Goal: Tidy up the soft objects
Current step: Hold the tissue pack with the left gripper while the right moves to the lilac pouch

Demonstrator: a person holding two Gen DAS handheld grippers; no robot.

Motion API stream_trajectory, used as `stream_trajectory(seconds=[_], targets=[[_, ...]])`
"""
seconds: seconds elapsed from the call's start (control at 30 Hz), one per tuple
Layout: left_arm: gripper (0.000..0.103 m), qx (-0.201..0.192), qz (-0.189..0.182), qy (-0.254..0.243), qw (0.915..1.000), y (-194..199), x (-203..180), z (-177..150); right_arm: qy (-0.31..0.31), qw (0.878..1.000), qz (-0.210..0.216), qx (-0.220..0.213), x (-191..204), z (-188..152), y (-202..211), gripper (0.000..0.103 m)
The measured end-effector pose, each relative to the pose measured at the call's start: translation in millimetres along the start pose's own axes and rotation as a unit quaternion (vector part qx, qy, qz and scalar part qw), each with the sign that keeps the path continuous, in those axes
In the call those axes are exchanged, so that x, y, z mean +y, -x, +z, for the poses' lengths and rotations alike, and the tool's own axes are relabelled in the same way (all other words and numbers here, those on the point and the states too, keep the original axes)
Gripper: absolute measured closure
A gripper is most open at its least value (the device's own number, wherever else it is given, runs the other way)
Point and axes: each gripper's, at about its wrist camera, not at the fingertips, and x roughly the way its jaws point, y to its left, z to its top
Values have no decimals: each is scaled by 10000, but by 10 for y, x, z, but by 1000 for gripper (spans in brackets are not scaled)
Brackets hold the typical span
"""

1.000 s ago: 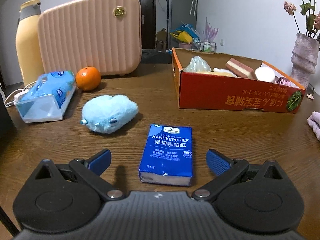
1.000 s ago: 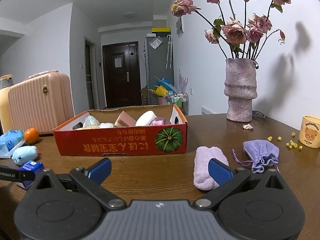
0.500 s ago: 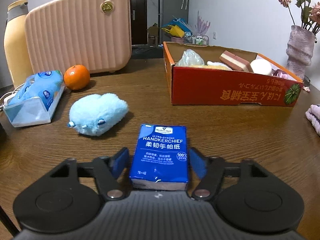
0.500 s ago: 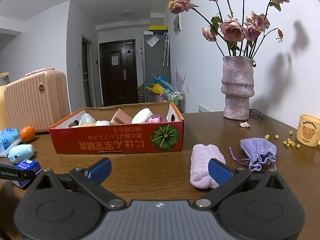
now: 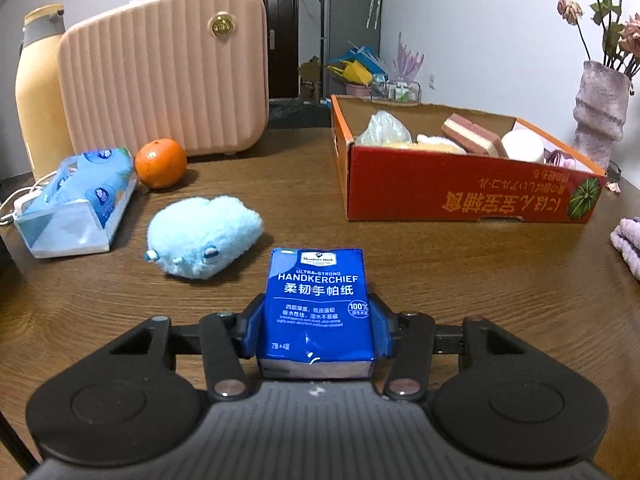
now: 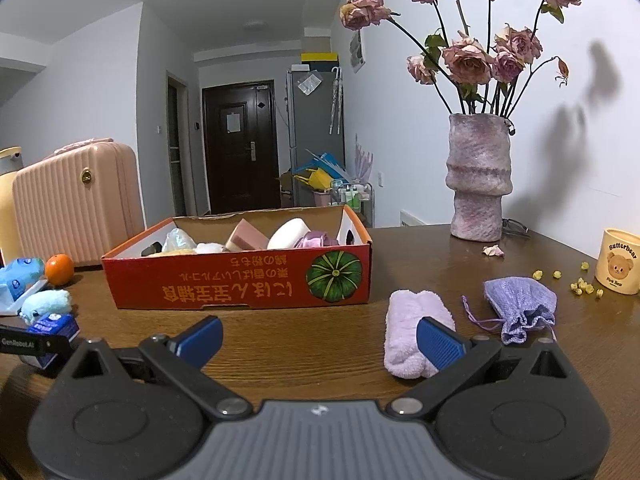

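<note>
My left gripper (image 5: 316, 332) is shut on a blue handkerchief tissue pack (image 5: 317, 304), both blue pads pressed to its sides, just above the wooden table. A light blue plush toy (image 5: 202, 236) lies just ahead to the left. The red cardboard box (image 5: 460, 196) with several soft items stands ahead to the right. My right gripper (image 6: 320, 338) is open and empty over the table. A rolled lilac towel (image 6: 416, 330) lies by its right finger, and a purple drawstring pouch (image 6: 520, 308) lies further right. The box (image 6: 240, 284) is ahead of it.
A pink suitcase (image 5: 164, 72), a yellow bottle (image 5: 38, 92), an orange (image 5: 161, 163) and a wet-wipes pack (image 5: 76, 200) stand at the back left. A vase of roses (image 6: 478, 184), a bear cup (image 6: 620, 266) and yellow crumbs (image 6: 580, 286) are at the right.
My left gripper moved forward around the handkerchief pack and closed on it. My right gripper stayed open and shifted only slightly.
</note>
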Motion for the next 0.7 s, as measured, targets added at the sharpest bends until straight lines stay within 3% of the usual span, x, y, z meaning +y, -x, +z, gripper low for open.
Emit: stream_trajectory(seconds=[0.33, 0.7], targets=[[50, -442, 175, 205, 9987, 199, 23, 27, -22, 10000, 57, -61, -6, 13, 26, 0], [50, -907, 145, 211, 9956, 495, -214, -23, -69, 9998, 137, -131, -13, 26, 63, 0]])
